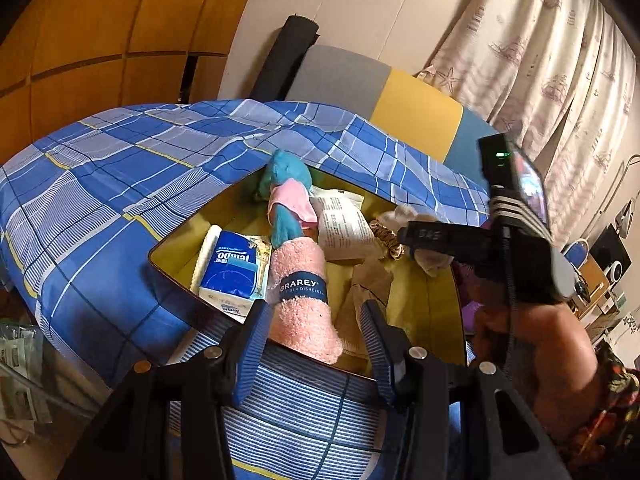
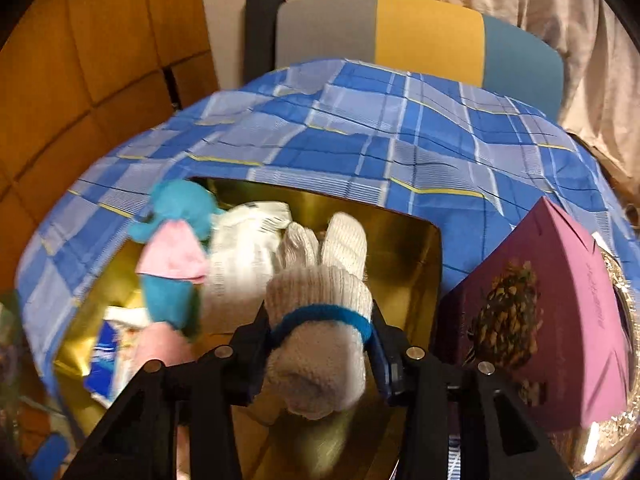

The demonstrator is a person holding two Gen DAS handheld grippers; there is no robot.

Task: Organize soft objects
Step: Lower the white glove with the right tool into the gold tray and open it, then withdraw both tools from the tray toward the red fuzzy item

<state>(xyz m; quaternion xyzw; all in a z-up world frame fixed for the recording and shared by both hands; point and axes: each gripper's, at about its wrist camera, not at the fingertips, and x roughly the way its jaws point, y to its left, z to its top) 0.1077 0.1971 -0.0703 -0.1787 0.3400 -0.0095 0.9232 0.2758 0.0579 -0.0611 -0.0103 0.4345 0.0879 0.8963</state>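
A gold-lined box [image 1: 440, 312] sits on the blue plaid bedspread [image 1: 120, 184]. In it lie a rolled pink dishcloth [image 1: 300, 296] with a dark band, a teal plush toy [image 1: 286, 196] in a pink dress, a tissue pack [image 1: 232, 272], a leaflet [image 1: 344, 228] and a scrunchie [image 1: 386, 236]. My left gripper [image 1: 316, 340] is open, its jaws on either side of the dishcloth's near end, apart from it. My right gripper [image 2: 320, 328] is shut on a white knit glove [image 2: 320, 312] with a blue cuff, held over the box [image 2: 420, 280]. It also shows in the left wrist view [image 1: 424, 248].
A purple box lid [image 2: 560, 320] with a floral print leans at the box's right side. A grey, yellow and blue headboard [image 1: 416, 112] stands behind the bed, with curtains [image 1: 540, 60] to the right and a wooden wardrobe [image 1: 100, 40] to the left.
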